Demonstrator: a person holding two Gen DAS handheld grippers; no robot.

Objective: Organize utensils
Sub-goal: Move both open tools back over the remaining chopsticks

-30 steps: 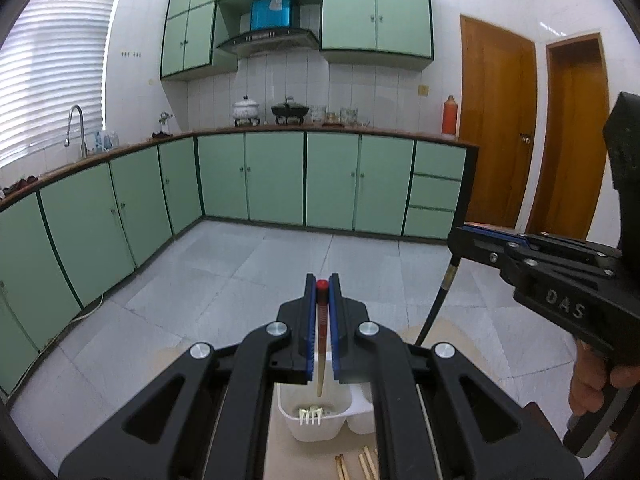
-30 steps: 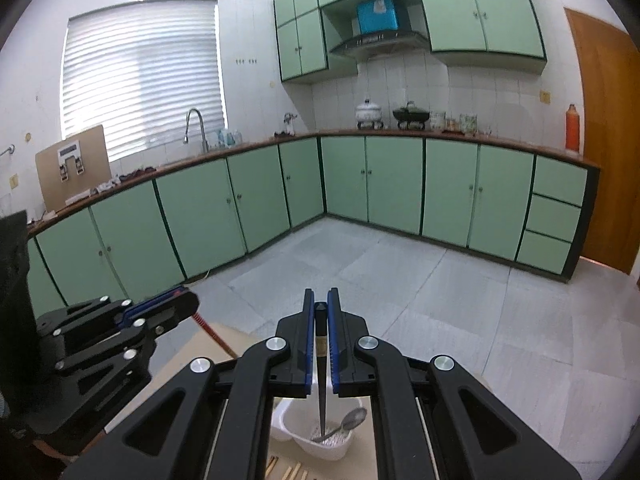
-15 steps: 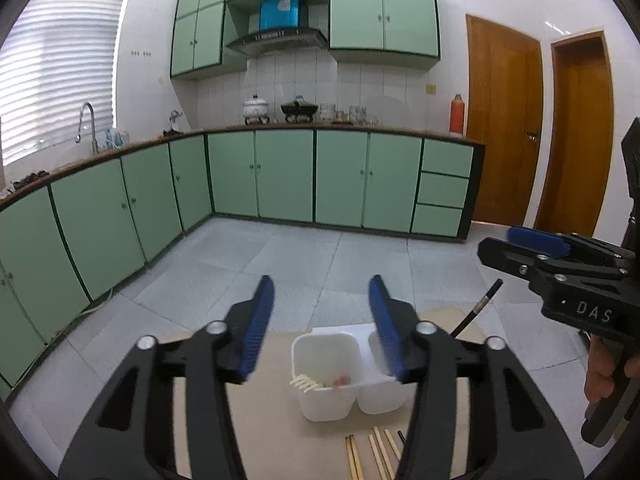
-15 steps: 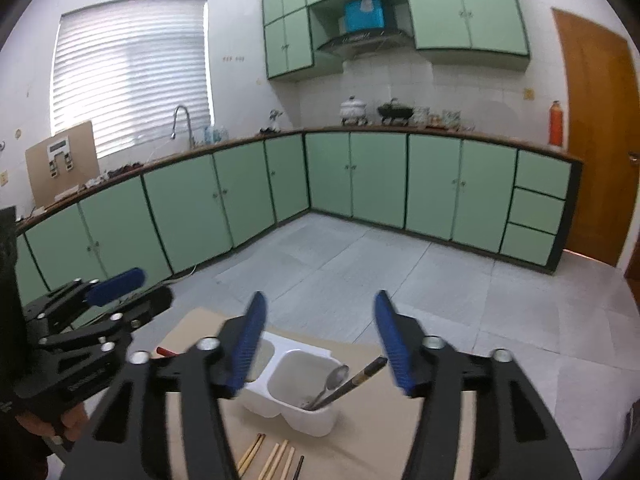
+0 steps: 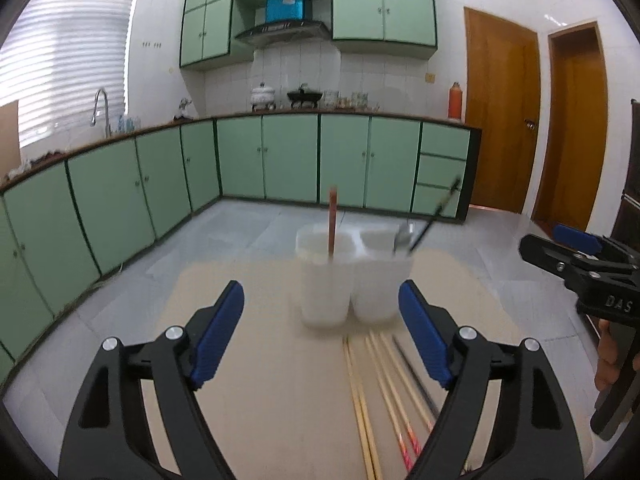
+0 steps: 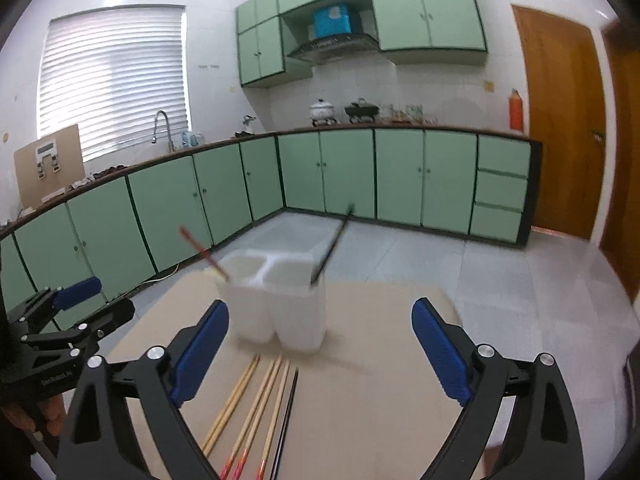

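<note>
A white two-compartment holder stands on the beige tabletop. A red-handled utensil leans in its left compartment. A black-handled utensil and a spoon lean in the right one. Several chopsticks lie loose in front of the holder. My left gripper and my right gripper both hover short of the holder, above the chopsticks. Their jaws are opening with nothing between them.
The table's far edge runs just behind the holder, with grey floor tiles beyond. Green cabinets line the far and left walls, and wooden doors stand at the right. A person's hand grips the right gripper's handle.
Both grippers opened and let go: the red-handled utensil dropped into the left compartment, the black-handled one into the right. Both grippers then drew back and sank toward the table.
</note>
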